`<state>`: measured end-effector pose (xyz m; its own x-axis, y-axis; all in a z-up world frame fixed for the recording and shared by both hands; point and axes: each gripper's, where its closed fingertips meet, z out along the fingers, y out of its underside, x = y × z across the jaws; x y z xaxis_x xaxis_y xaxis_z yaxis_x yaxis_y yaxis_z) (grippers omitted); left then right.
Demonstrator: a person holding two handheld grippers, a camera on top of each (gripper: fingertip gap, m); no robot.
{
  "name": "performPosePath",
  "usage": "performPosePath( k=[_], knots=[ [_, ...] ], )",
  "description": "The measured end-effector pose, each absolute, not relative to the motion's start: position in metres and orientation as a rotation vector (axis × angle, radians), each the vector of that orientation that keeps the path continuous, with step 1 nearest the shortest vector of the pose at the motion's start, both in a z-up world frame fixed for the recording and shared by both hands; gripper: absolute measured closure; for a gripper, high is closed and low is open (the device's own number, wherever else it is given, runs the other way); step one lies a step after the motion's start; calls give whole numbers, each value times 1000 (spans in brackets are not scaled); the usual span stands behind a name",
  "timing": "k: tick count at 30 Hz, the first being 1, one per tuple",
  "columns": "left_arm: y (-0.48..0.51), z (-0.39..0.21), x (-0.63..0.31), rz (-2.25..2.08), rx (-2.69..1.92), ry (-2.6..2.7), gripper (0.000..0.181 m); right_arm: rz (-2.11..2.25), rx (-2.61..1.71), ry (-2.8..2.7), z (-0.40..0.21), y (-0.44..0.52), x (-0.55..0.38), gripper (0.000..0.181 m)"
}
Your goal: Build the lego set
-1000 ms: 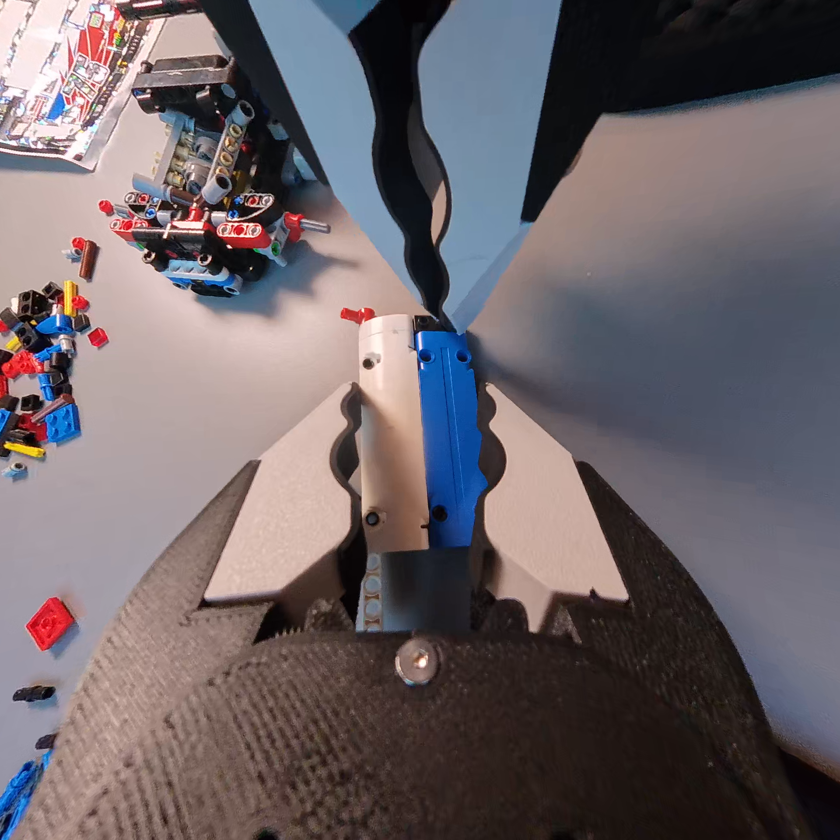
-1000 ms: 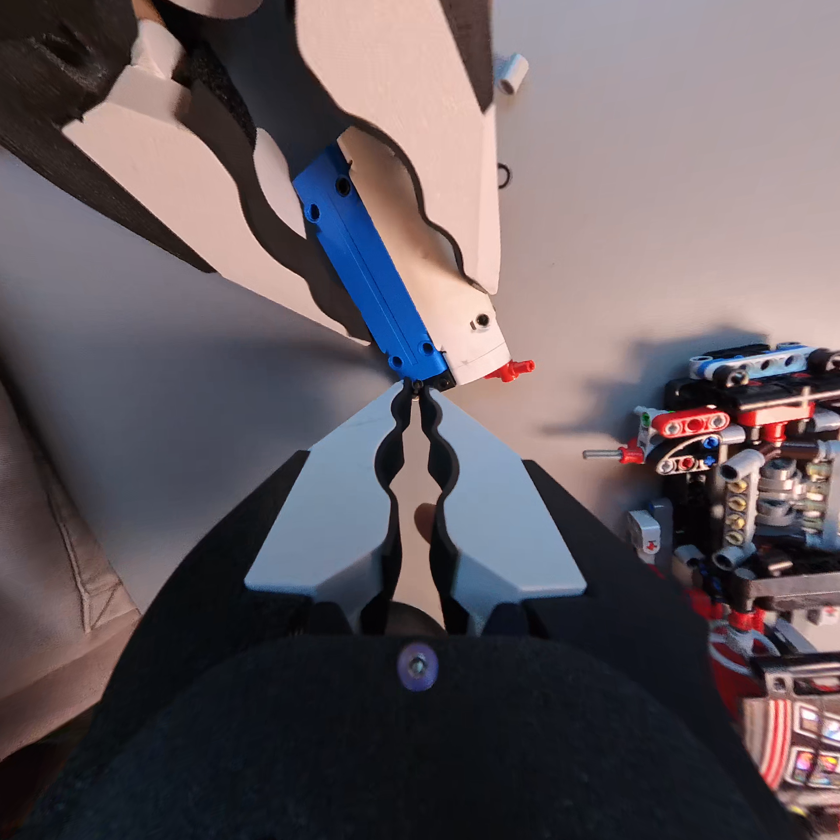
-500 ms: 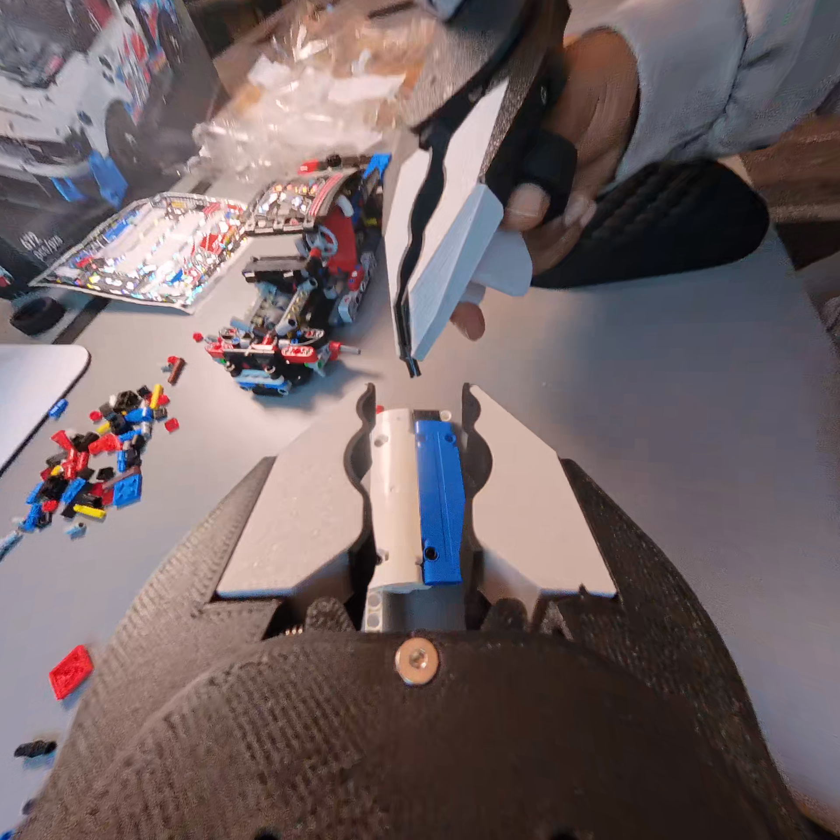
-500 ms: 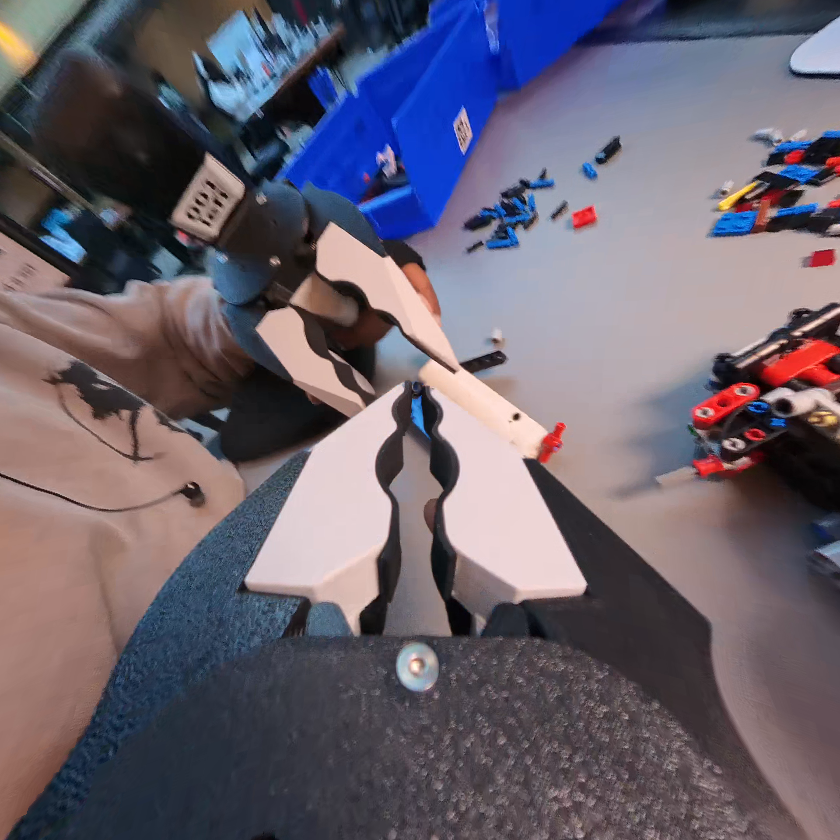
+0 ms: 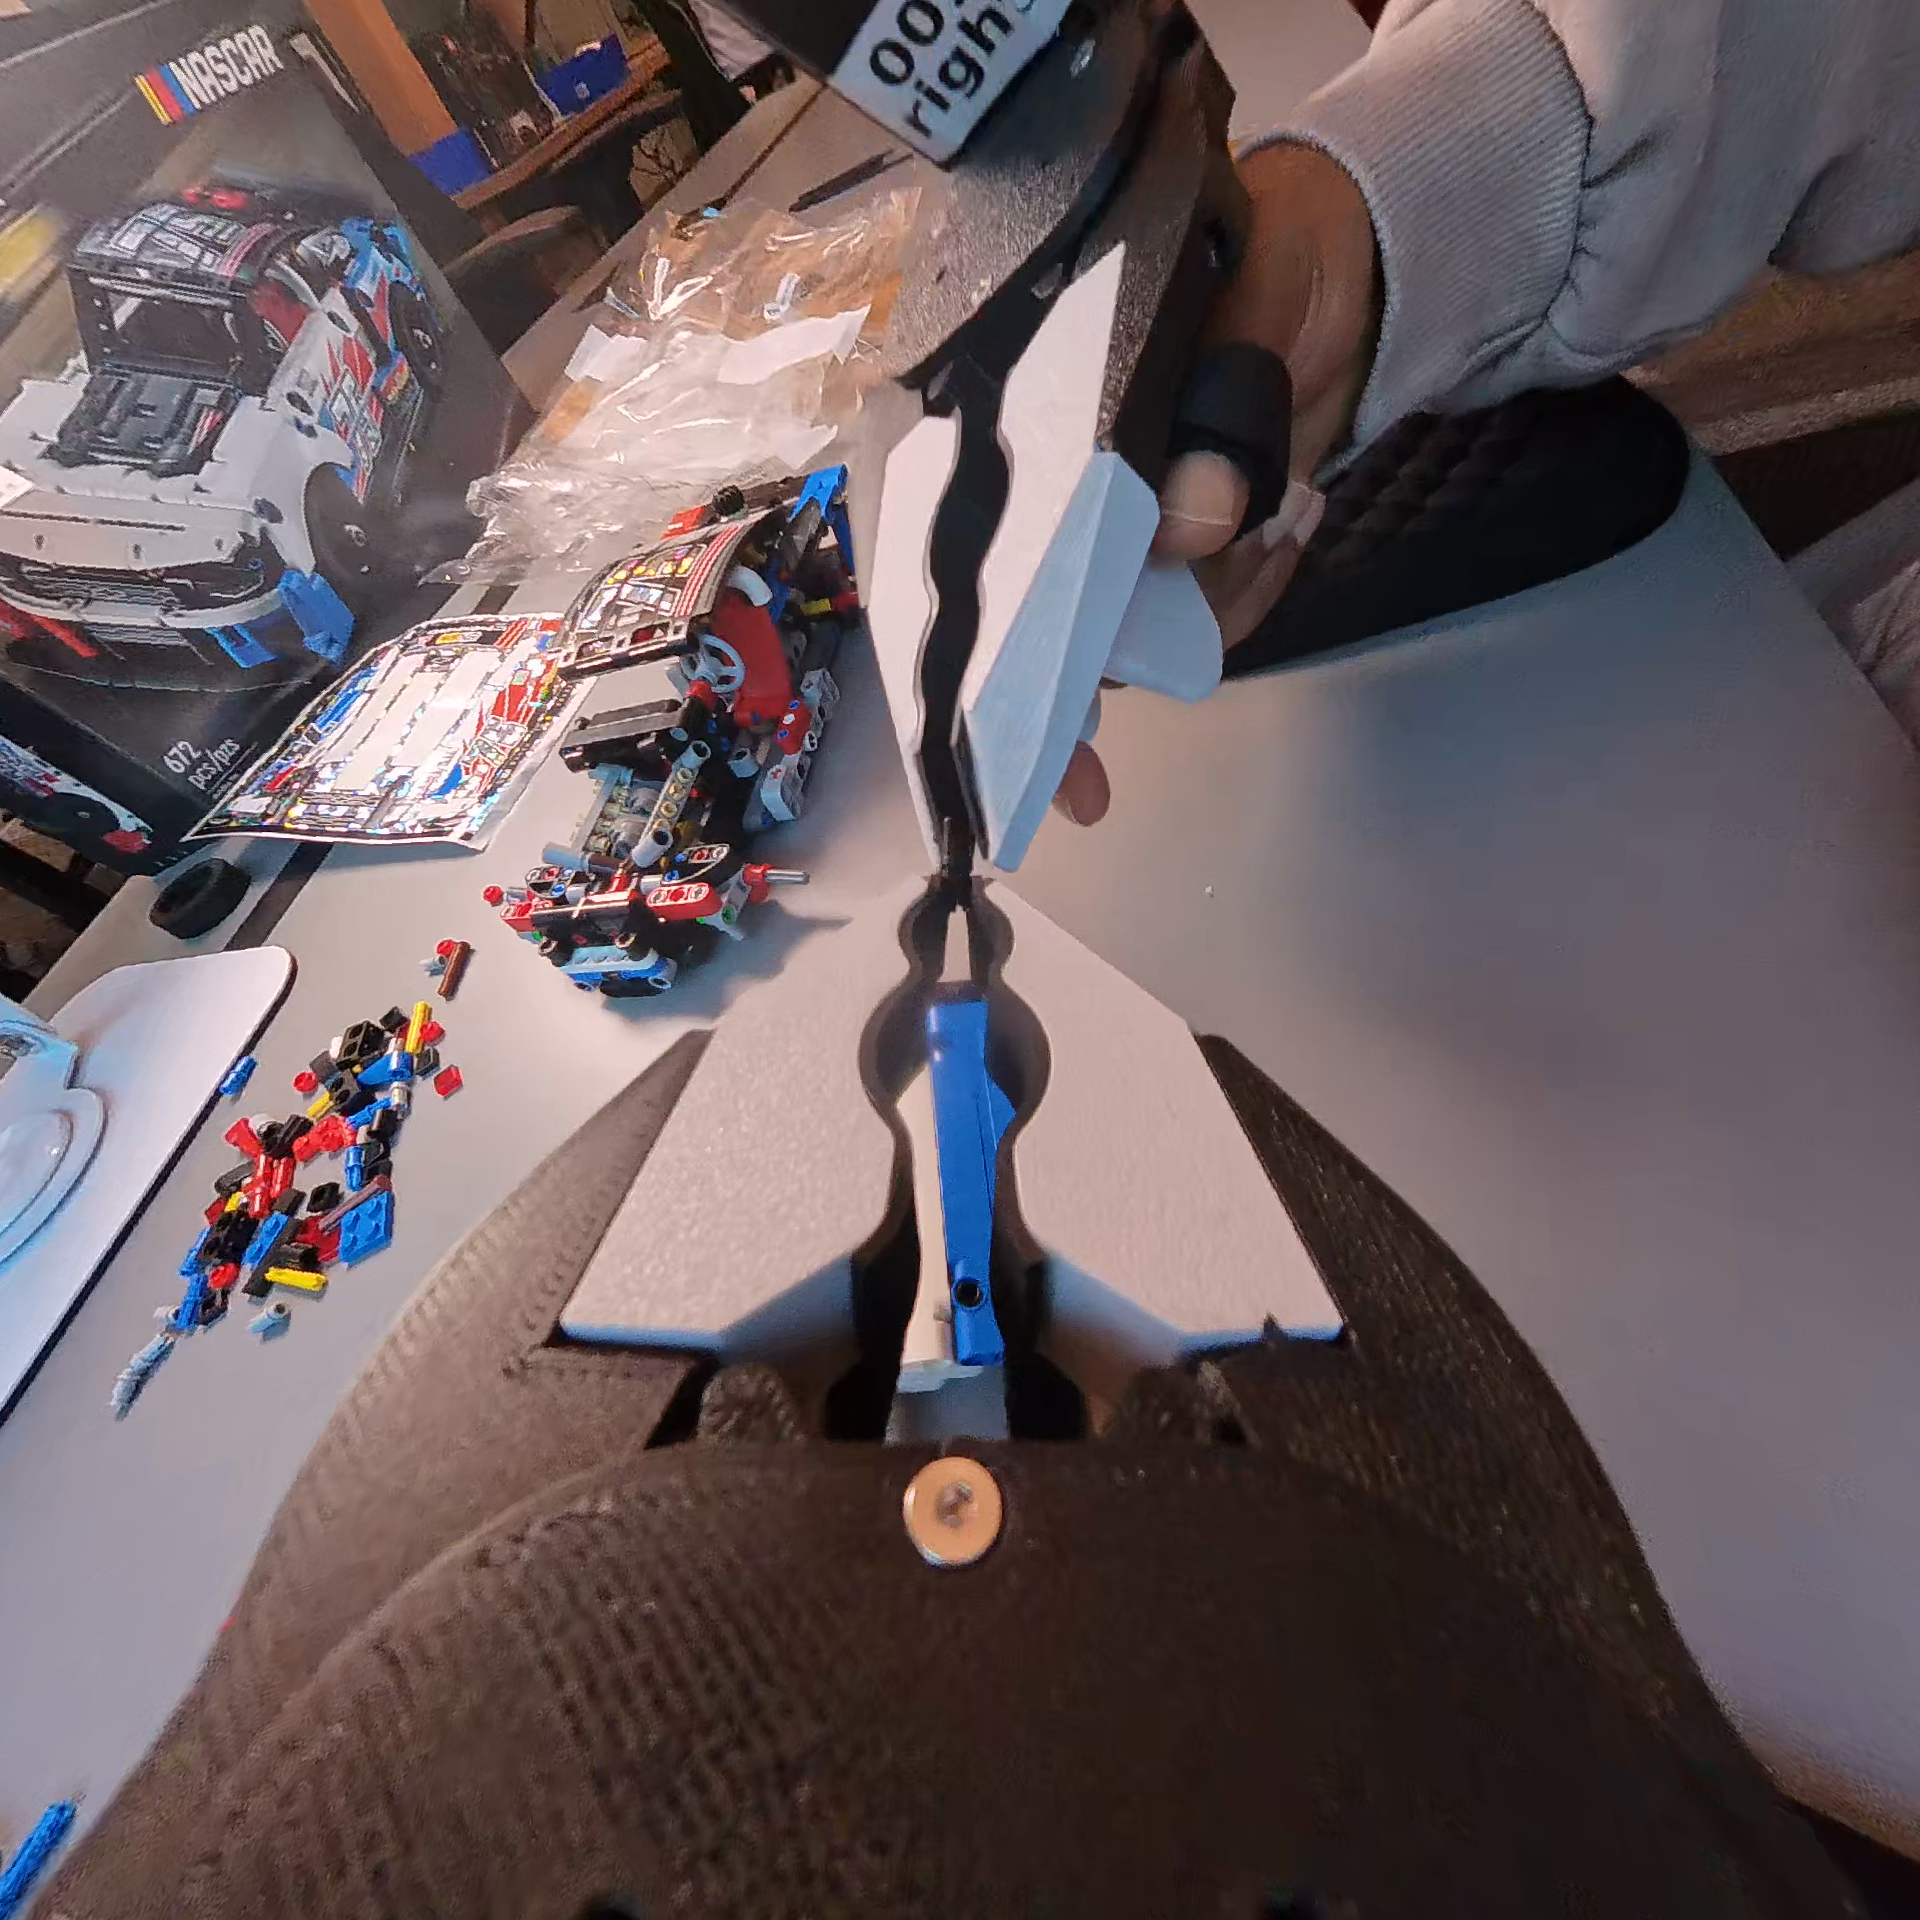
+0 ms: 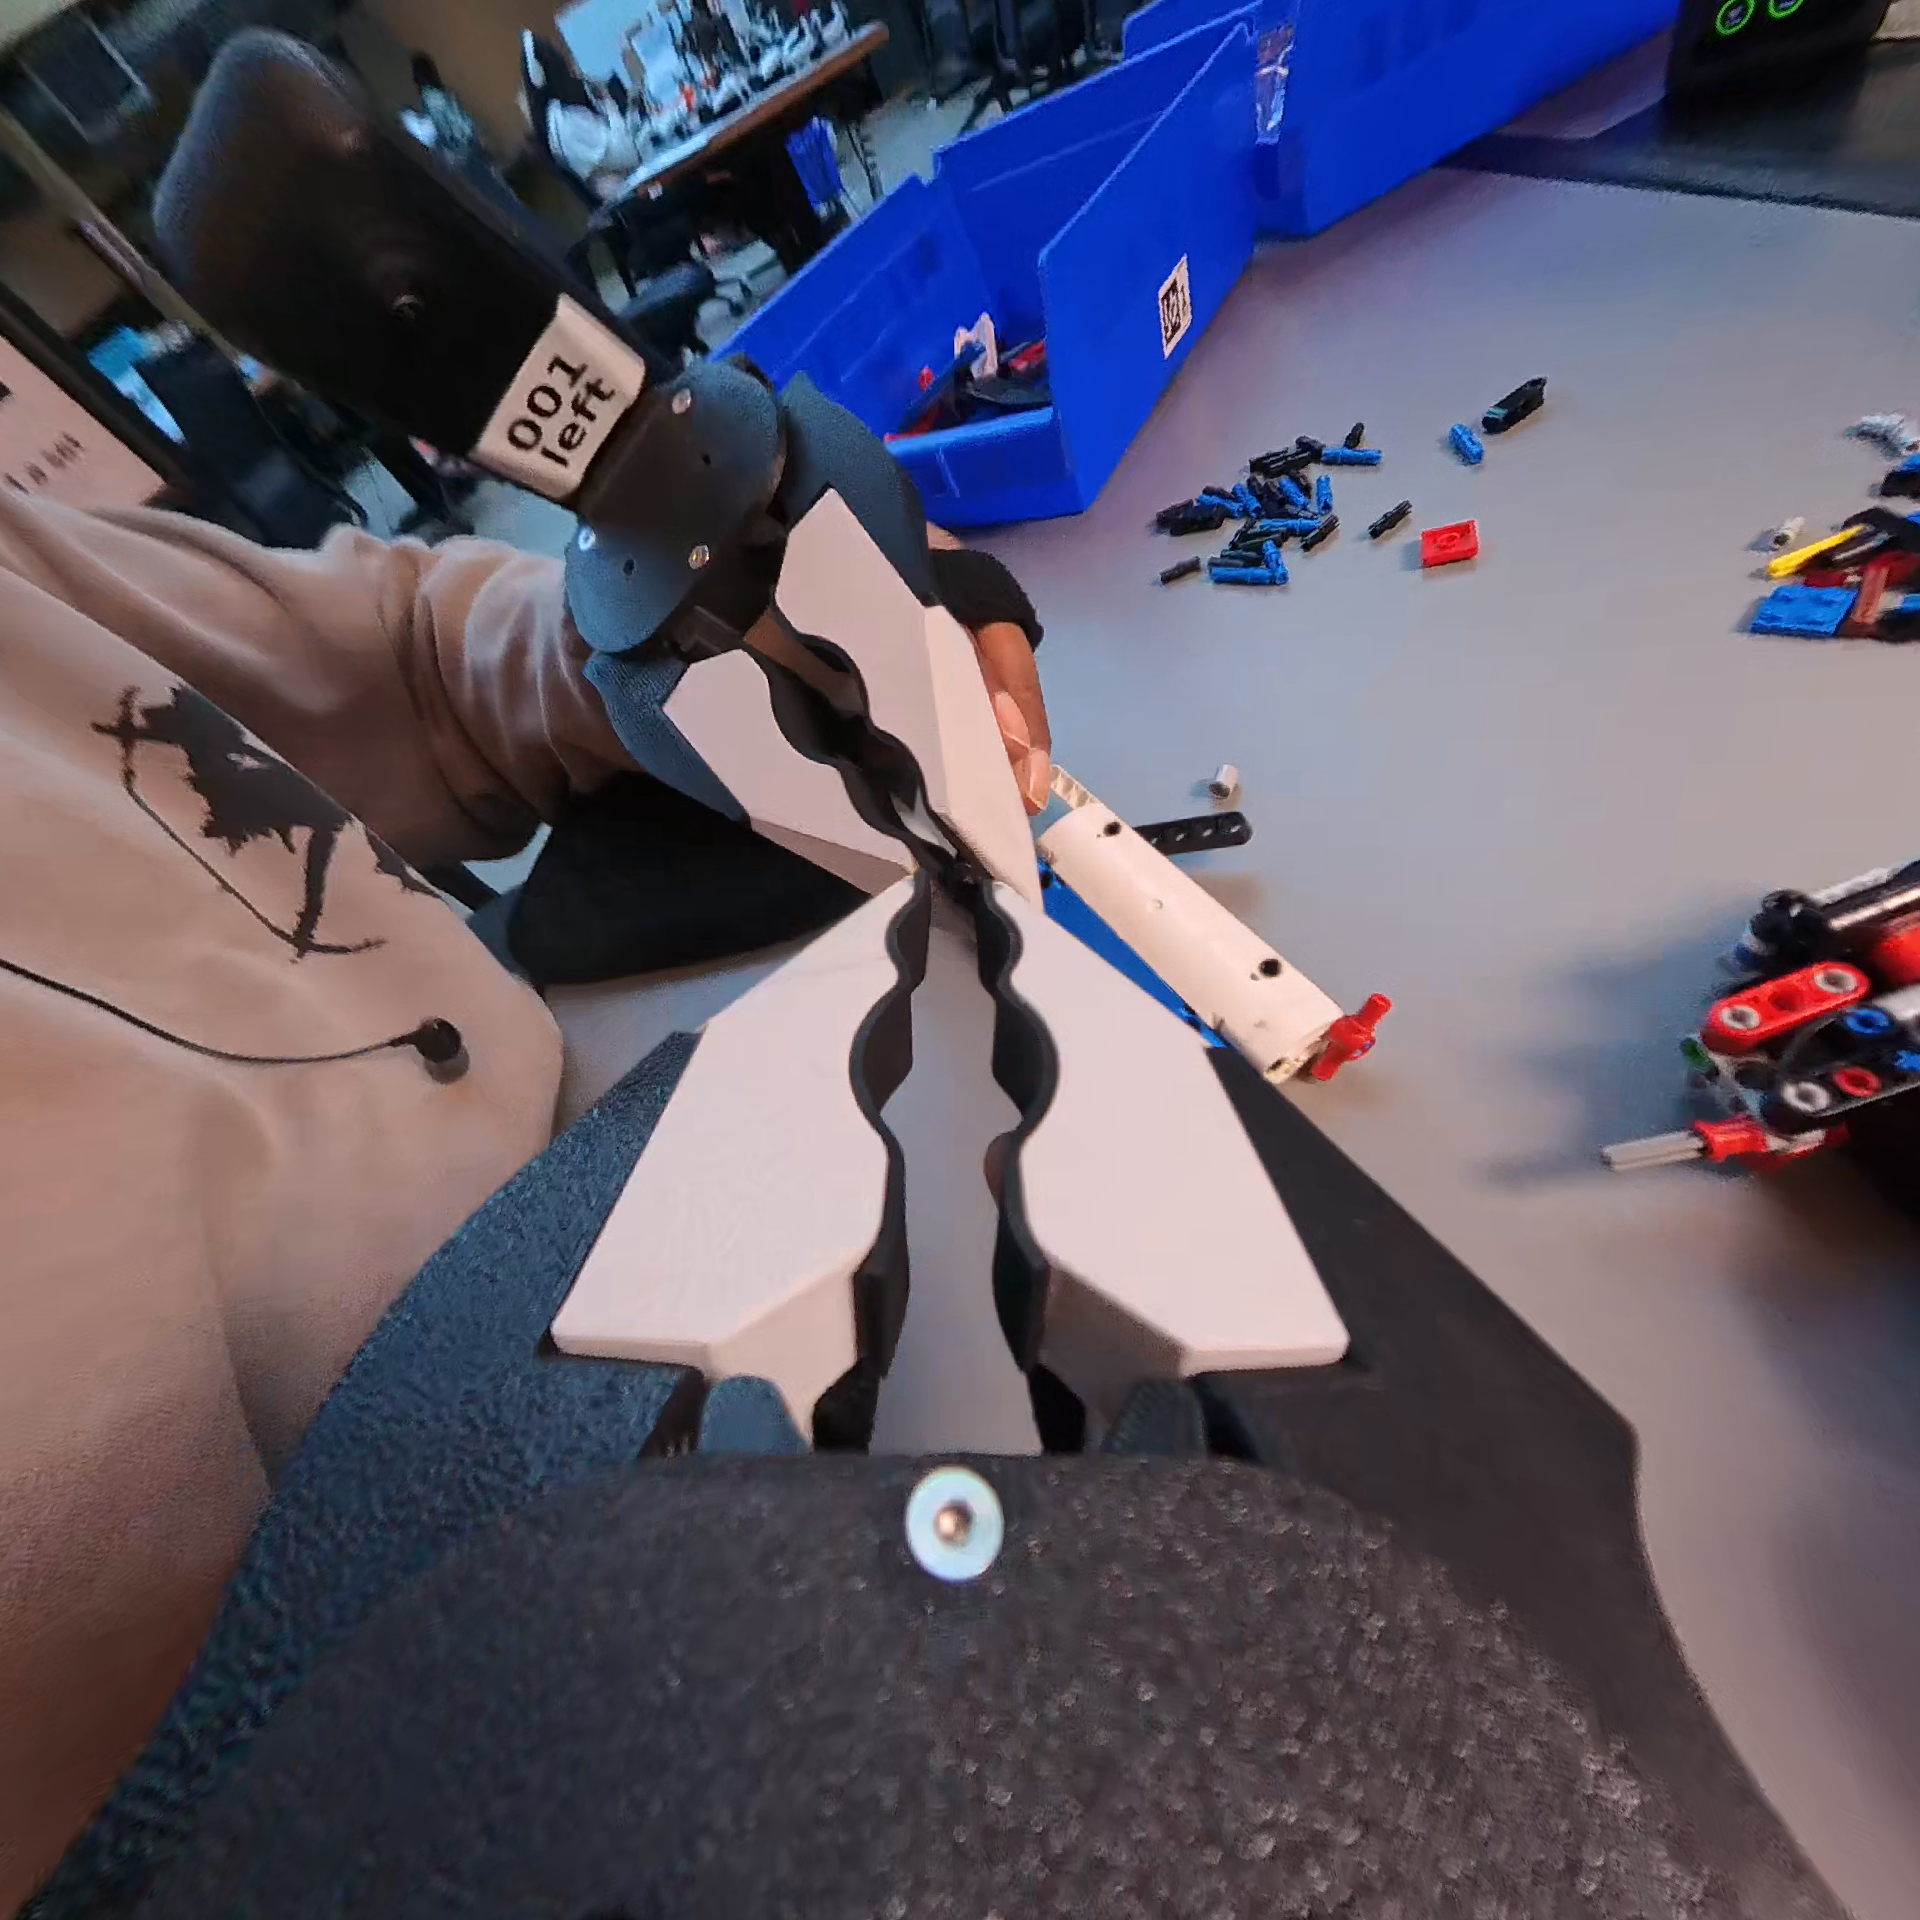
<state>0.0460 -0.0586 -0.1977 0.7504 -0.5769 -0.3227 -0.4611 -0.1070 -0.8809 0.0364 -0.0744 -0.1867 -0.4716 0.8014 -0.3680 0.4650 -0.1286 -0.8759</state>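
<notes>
Fingers (image 5: pixel 748 1164) of the left gripper (image 5: pixel 961 914) clench a long white-and-blue Lego panel piece (image 5: pixel 966 1153); the right gripper (image 6: pixel 951 894), pinched closed on nothing discernible, meets their tips. Beyond on the grey desk (image 5: pixel 1455 935) sits the half-built multicoloured Lego car chassis (image 5: pixel 675 790), with loose small bricks (image 5: pixel 312 1143) left of it, so much building seemingly remains.

A blue and white Lego panel (image 5: pixel 961 1164) with a red pin (image 6: pixel 1351 1029), white-fingered black tools (image 5: pixel 951 904), scattered red, blue, black and yellow pieces (image 5: pixel 301 1164), grey desk (image 5: pixel 1455 935).
</notes>
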Motion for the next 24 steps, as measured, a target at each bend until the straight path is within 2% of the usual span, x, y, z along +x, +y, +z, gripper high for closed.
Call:
performPosePath(
  k=[5, 20, 24],
  knots=[
    [-59, -200, 47, -140, -1758, 828, 181, 1415, -1313, -1974, -190, -74, 36, 176],
    [-60, -206, 46, -230, -1806, 788, 180, 1257, -1182, -2040, -192, -75, 33, 179],
    [-58, -217, 21, -277, -1945, 718, 137, 1073, -1246, -2170, -210, -56, 38, 179]
  ],
)
